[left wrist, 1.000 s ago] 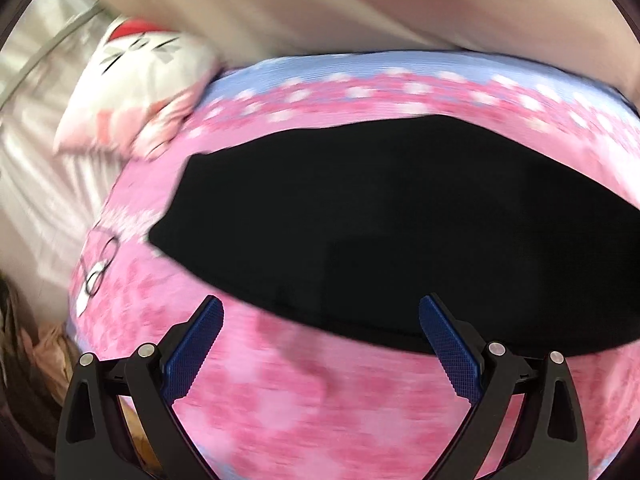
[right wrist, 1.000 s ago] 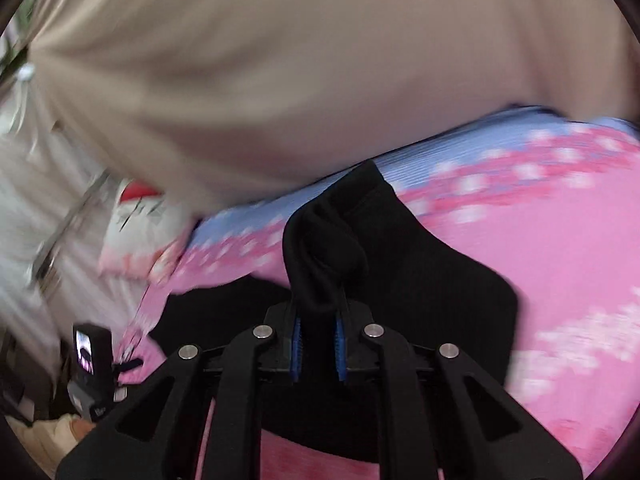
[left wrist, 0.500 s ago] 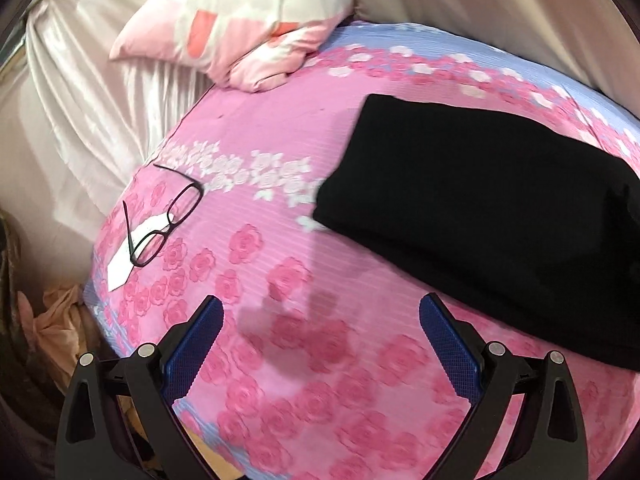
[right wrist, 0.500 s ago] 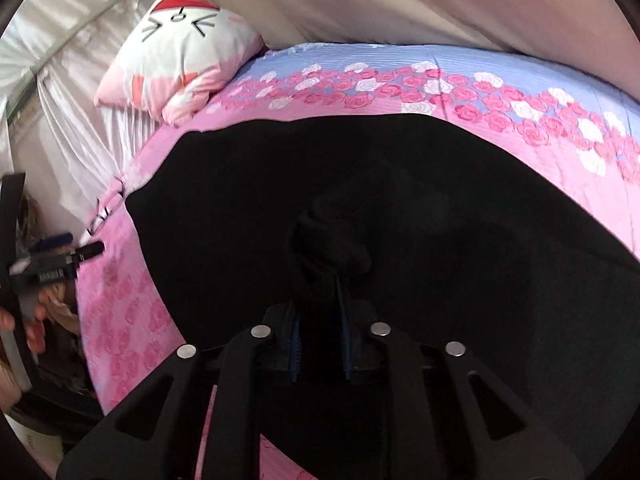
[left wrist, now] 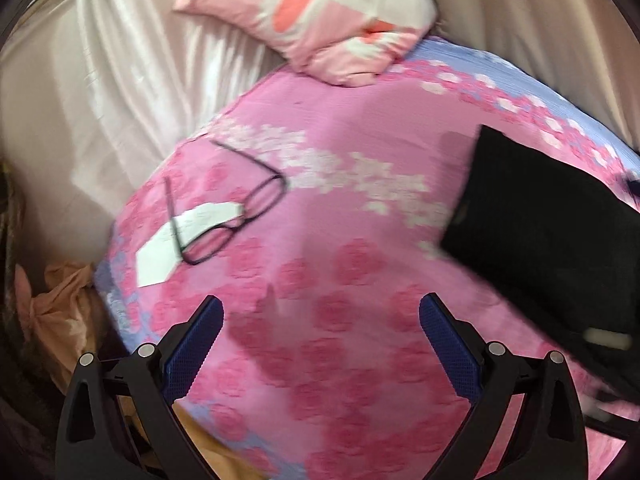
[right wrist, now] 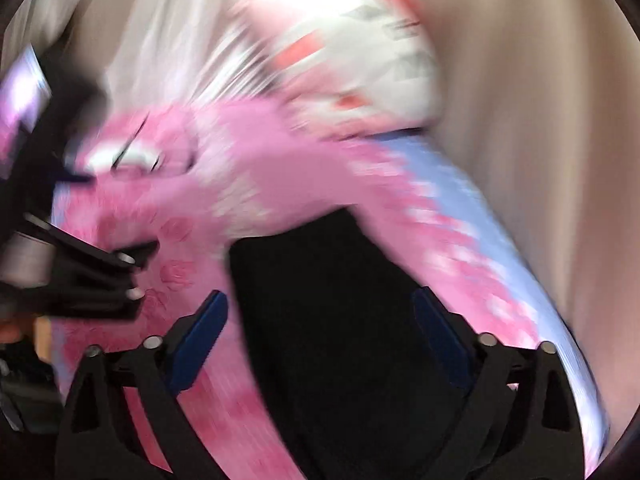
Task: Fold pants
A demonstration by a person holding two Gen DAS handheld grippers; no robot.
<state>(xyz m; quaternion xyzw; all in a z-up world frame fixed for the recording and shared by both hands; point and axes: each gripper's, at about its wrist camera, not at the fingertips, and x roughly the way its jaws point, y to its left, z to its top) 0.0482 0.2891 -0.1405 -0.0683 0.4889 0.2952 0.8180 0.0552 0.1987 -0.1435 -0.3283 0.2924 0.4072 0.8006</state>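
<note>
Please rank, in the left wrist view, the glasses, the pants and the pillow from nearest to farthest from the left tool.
From the left tool:
1. Glasses, ahead to the left, lying partly on a white paper.
2. Pants, ahead to the right; nearly as close as the glasses, so that order is loose.
3. Pillow, at the far end of the bed.
</note>
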